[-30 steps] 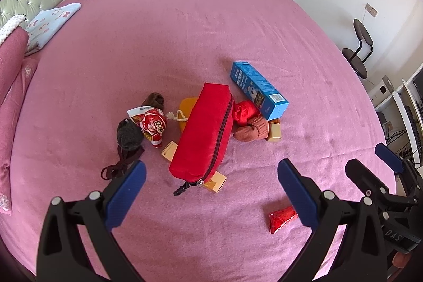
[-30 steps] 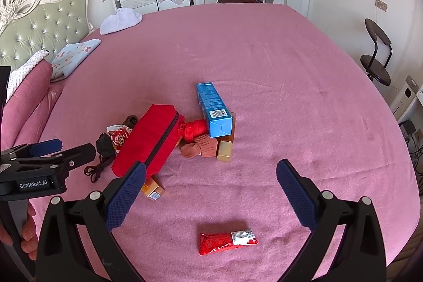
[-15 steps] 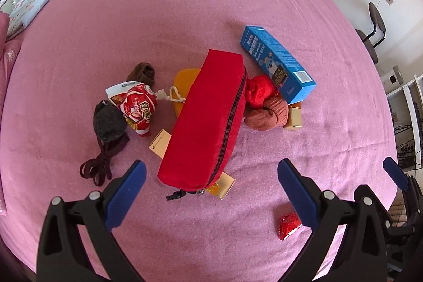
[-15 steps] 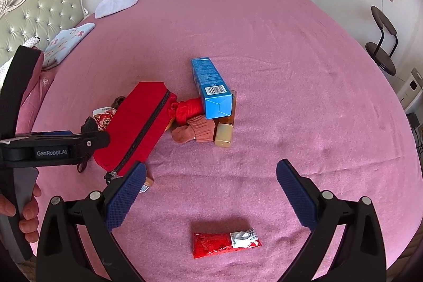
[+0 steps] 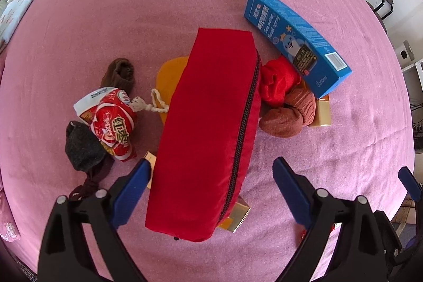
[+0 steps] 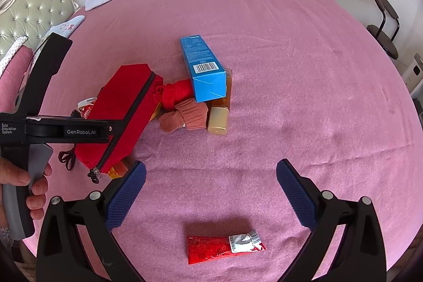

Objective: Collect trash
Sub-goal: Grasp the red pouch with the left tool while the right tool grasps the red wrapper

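A red zipped pouch [image 5: 211, 128] lies on the pink bed among clutter; it also shows in the right wrist view [image 6: 124, 112]. My left gripper [image 5: 211, 176] is open, its jaws spread on either side of the pouch's near end, just above it. A red snack packet [image 5: 112, 128] lies to the pouch's left, a blue carton [image 5: 296, 41] to its right. My right gripper [image 6: 210, 181] is open and empty, hovering above a red foil sachet [image 6: 224, 245] near the bed's front edge. The left gripper's body [image 6: 53, 131] shows over the pouch in the right wrist view.
Red and brown socks [image 5: 285, 107], a dark sock [image 5: 82, 147], a brown sock [image 5: 119, 73], small gold boxes [image 5: 235, 216] and a yellow item [image 5: 169, 75] surround the pouch. Pillows and a headboard [image 6: 31, 20] lie far left, a chair [image 6: 383, 17] beyond the bed's right edge.
My left gripper has moved forward and down over the red pouch, which now sits between its open jaws. My right gripper has edged forward and down towards the foil sachet.
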A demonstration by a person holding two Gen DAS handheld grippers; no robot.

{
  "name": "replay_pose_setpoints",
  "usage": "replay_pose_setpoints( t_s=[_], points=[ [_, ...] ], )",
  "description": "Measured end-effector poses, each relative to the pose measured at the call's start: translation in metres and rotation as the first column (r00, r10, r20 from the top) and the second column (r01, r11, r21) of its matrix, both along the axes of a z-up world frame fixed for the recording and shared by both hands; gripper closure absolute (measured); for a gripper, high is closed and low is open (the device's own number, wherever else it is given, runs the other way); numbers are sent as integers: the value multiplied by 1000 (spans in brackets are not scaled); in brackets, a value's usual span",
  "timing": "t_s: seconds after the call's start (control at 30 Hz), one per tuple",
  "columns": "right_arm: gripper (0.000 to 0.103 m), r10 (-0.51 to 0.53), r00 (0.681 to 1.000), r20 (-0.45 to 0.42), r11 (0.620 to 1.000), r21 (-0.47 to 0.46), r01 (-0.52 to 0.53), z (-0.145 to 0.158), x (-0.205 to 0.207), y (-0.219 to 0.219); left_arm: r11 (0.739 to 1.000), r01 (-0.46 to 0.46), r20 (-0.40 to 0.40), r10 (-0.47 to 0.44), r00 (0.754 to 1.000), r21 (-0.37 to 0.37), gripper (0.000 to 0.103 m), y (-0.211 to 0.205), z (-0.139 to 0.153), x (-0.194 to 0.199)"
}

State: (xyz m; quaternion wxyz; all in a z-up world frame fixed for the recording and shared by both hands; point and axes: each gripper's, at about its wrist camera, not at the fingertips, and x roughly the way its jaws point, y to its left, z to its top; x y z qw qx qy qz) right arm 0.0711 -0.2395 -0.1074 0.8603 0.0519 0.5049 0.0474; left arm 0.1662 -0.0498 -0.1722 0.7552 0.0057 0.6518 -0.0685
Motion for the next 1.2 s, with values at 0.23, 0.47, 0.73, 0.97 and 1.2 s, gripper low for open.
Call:
replay_pose_setpoints(
  t_s=[0.23, 0.47, 0.73, 0.97, 1.2],
  points=[
    [8, -26, 999, -43, 1000, 6, 26, -16, -8, -5, 999, 10, -68, -13, 998, -45, 62, 1, -21, 5],
    [8, -67, 995, -74, 997, 30, 69, -24, -29, -20, 993, 43, -24, -46, 999, -113, 99, -1, -12, -9],
    [8, -124, 980, -159, 990, 54, 134, -45, -66, -29, 973, 121, 110, -101, 989, -196, 99, -18, 32, -54],
    [8, -221, 942, -252, 954, 147, 263, -68, -85, -40, 959, 166, 94, -148, 984, -230, 99, -32, 38, -92],
    [18, -269, 895, -357, 910, 211, 358, -95, -81, -34, 961, 184, 58, -175, 983, -208, 99, -39, 24, -113]
  ],
)
